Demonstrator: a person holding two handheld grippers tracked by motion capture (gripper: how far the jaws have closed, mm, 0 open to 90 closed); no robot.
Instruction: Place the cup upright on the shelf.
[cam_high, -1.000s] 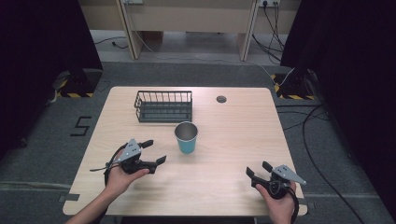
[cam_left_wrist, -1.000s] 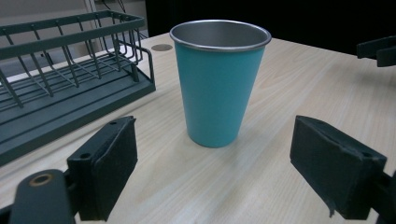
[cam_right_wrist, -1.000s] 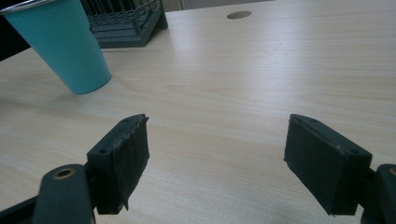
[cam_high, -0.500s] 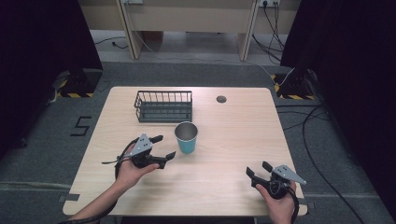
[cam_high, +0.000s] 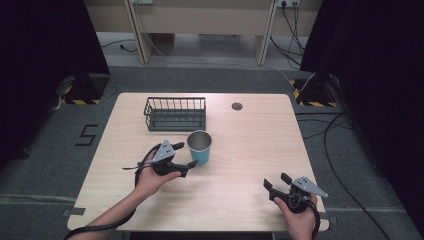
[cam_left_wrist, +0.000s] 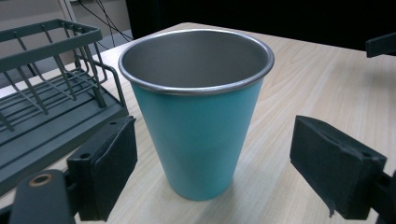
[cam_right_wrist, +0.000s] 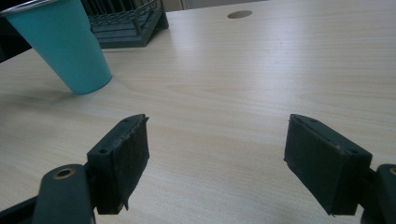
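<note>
A teal cup (cam_high: 200, 147) with a steel rim and inside stands upright near the table's middle. My left gripper (cam_high: 185, 155) is open just left of it, its jaws reaching toward the cup's side. In the left gripper view the cup (cam_left_wrist: 198, 112) stands between and a little beyond the two pads (cam_left_wrist: 103, 165), not touched by either. My right gripper (cam_high: 276, 181) is open low over the table's front right, nothing between its jaws. In the right gripper view the cup (cam_right_wrist: 65, 49) is at the far left.
A dark wire basket (cam_high: 175, 113) stands just behind the cup; the same basket (cam_left_wrist: 42, 88) is to the cup's left in the left gripper view. A round cable hole (cam_high: 237, 106) lies at the table's back. Cables run over the floor at the right.
My left gripper has moved right and forward across the table up to the cup. The right gripper has stayed where it was.
</note>
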